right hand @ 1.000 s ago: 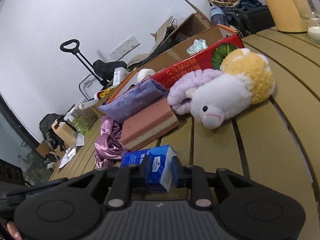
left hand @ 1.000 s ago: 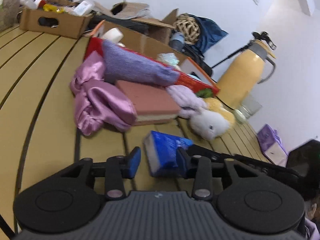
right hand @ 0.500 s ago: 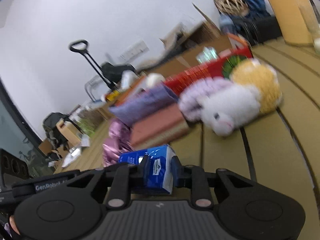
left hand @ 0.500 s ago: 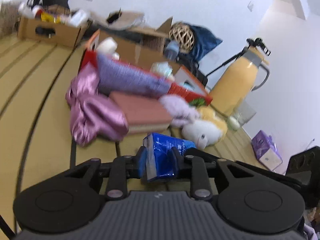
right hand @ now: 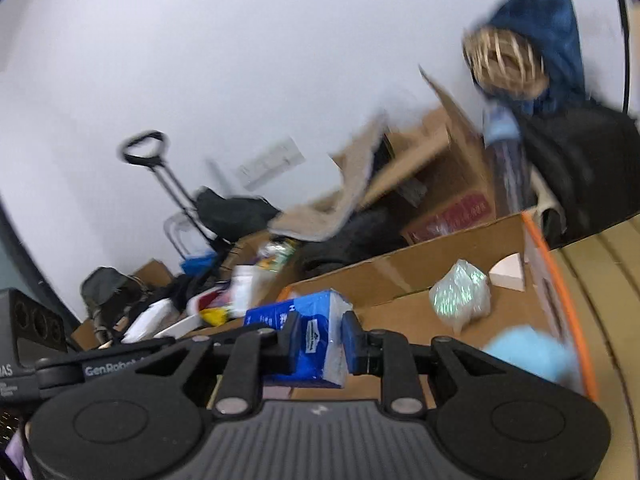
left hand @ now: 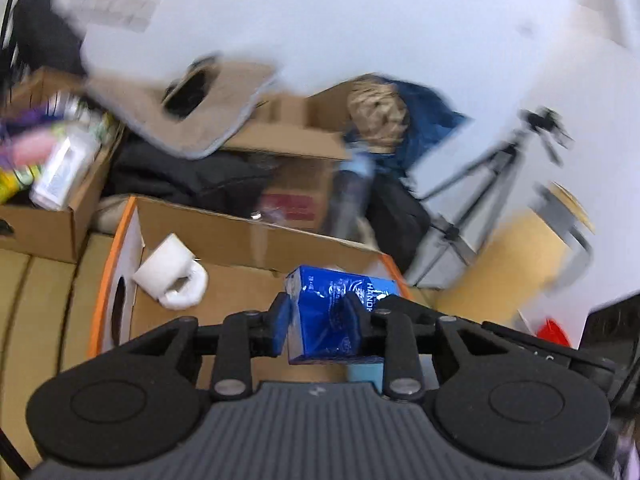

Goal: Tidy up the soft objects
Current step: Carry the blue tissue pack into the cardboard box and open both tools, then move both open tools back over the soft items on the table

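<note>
Both the left gripper (left hand: 320,320) and right gripper (right hand: 316,340) are pinching one blue tissue pack (left hand: 336,316) above the cardboard box (left hand: 256,240); the left's jaws are easing open (a soft pack), risking it twisting free.

I'm working in what looks like a cluttered storeroom or makeshift recording room: a slatted wooden table (left hand: 48,300) against a plain white wall (right hand: 240,60), open cardboard boxes (left hand: 256,248) heaped with odds and ends at the far side, a camera tripod (left hand: 480,176) at far right, and a luggage trolley (right hand: 168,184) with bags at far left.
</note>
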A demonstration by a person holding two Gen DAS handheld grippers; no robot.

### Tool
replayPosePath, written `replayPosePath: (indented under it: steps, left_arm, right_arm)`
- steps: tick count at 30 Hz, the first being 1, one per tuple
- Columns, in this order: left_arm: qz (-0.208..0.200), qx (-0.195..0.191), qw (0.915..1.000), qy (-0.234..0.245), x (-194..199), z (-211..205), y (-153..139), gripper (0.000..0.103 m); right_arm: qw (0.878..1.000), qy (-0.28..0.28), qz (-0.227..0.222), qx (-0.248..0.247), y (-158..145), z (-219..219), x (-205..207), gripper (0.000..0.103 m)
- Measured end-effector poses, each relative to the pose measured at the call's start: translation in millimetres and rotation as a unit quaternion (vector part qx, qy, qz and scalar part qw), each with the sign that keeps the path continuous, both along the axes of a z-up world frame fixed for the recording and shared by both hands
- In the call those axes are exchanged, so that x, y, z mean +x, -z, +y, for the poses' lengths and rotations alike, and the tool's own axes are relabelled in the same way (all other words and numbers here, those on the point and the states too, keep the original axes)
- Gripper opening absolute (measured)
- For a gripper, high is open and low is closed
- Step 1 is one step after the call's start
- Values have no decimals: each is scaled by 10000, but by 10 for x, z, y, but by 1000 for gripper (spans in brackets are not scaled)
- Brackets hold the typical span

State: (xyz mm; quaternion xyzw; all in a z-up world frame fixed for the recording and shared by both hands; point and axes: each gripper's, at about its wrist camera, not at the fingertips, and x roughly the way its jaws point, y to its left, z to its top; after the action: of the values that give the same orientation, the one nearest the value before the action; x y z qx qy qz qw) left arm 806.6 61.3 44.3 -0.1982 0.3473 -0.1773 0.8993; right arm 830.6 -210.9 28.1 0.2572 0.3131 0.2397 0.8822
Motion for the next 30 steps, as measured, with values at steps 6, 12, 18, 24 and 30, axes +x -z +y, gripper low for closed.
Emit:
replayPosePath:
  steps: [6,12,18,24,30]
  left_arm:
    - [796,600,9949,-125,1049,-84,542,34]
    - [400,708,9958,-411,916,-17,446,59]
    - [99,979,9944,-374,533,72,32,60]
    - [-327,1041,9935,-324,-359,296,-546,70]
    - [-923,1652,9817,-233,-1548,360,-974,79]
  right_arm:
    - [9938,235,1004,-423,569,275,1072,21]
    - [9912,-79,1104,-724,746,445,1212,22]
    - [9932,-3,605,-992,307,383,940,22]
    - [9918,27,-12,-1281,-461,95,173,23]
    - [9823,64,-693,-1739,-1093,-253,-844,29]
